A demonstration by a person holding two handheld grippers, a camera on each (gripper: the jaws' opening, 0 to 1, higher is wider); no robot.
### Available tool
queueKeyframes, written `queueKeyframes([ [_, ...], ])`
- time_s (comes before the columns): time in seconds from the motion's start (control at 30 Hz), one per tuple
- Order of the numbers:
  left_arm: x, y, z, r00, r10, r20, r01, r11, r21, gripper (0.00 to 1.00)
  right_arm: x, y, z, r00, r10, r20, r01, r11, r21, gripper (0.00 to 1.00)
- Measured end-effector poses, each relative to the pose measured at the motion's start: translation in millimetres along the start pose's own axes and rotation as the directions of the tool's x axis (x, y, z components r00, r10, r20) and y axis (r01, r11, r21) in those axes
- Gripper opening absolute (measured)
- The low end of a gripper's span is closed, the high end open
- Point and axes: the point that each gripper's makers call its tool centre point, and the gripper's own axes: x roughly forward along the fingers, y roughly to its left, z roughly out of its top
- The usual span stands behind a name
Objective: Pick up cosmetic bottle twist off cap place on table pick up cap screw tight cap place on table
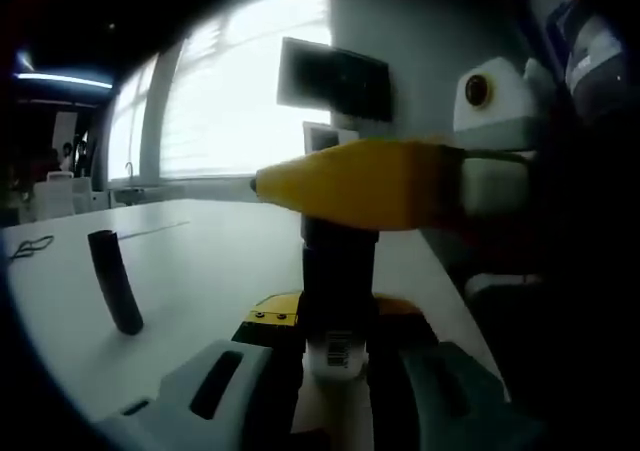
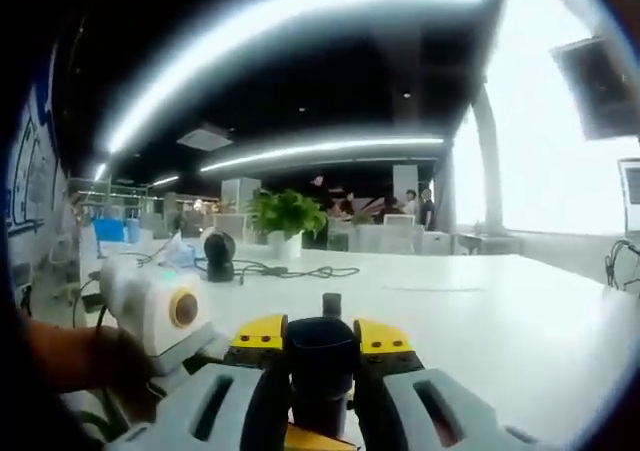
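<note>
In the left gripper view my left gripper (image 1: 335,323) is shut on the lower body of a black cosmetic bottle (image 1: 338,271) with a white barcode label, held upright above the white table (image 1: 200,261). My right gripper (image 1: 370,183) reaches in from the right, its yellow finger lying across the bottle's top and hiding the cap there. In the right gripper view my right gripper (image 2: 322,339) is shut on the bottle's black cap (image 2: 322,356), which sits between the yellow fingertips. The left gripper's white body (image 2: 150,306) shows to the left of it, held by a hand (image 2: 80,356).
A dark cylinder (image 1: 115,281) stands tilted on the table to the left, with a loose cable (image 1: 30,248) beyond it. A monitor (image 1: 335,79) hangs on the wall behind. Farther off are a black round device (image 2: 218,253), cables (image 2: 300,269) and a plant (image 2: 285,214).
</note>
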Motion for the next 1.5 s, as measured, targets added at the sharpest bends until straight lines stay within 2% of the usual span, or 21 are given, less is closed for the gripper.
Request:
queueKeyframes([
  [0.5, 0, 3.5, -0.1, 1.000, 0.000, 0.000, 0.000, 1.000, 0.000, 0.14, -2, 0, 0.2, 1.000, -0.021, 0.008, 0.021, 1.000, 0.016, 0.18],
  [0.63, 0, 3.5, 0.1, 1.000, 0.000, 0.001, 0.000, 1.000, 0.009, 0.14, -3, -1, -0.1, 1.000, 0.010, -0.003, -0.010, 1.000, 0.030, 0.18],
  [0.73, 0, 4.3, -0.2, 1.000, 0.001, 0.001, -0.001, 1.000, 0.001, 0.14, -2, 7, -2.9, 0.998, 0.064, -0.005, -0.064, 0.997, 0.036, 0.26],
  [0.77, 0, 4.4, -0.2, 1.000, 0.001, 0.000, -0.001, 1.000, -0.001, 0.14, -2, 7, -4.0, 0.998, 0.062, -0.007, -0.061, 0.997, 0.041, 0.28],
  [0.83, 0, 3.8, -0.1, 1.000, -0.001, 0.001, 0.001, 1.000, -0.001, 0.14, -3, 12, -2.8, 0.997, 0.079, 0.000, -0.079, 0.997, 0.024, 0.31],
  [1.0, 0, 4.2, -0.2, 1.000, -0.002, 0.001, 0.002, 1.000, -0.002, 0.14, -4, 11, 1.3, 0.996, 0.085, 0.013, -0.085, 0.996, 0.008, 0.32],
  [1.17, -1, 3.5, -0.1, 1.000, -0.002, 0.002, 0.002, 1.000, -0.004, 0.14, -3, 7, 7.4, 0.990, 0.140, 0.026, -0.139, 0.989, -0.044, 0.36],
  [1.23, -1, 3.5, -0.1, 1.000, -0.004, 0.002, 0.004, 1.000, -0.005, 0.14, -1, 8, 12.2, 0.973, 0.227, 0.037, -0.226, 0.974, -0.028, 0.35],
  [1.33, -1, 2.8, 0.0, 1.000, -0.005, 0.002, 0.005, 1.000, -0.002, 0.14, 2, 4, 16.7, 0.948, 0.316, 0.032, -0.316, 0.949, 0.012, 0.35],
  [1.4, -1, 2.3, 0.0, 1.000, -0.005, 0.002, 0.005, 1.000, -0.001, 0.14, 1, 7, 21.7, 0.918, 0.394, 0.040, -0.395, 0.918, 0.028, 0.34],
  [1.43, -1, 2.1, 0.0, 1.000, -0.006, 0.002, 0.006, 1.000, 0.000, 0.14, 1, 6, 24.0, 0.911, 0.411, 0.043, -0.412, 0.910, 0.050, 0.35],
  [1.5, -1, 2.0, 0.0, 1.000, -0.006, 0.002, 0.006, 1.000, -0.002, 0.14, -1, 10, 27.5, 0.879, 0.475, 0.048, -0.477, 0.878, 0.040, 0.35],
])
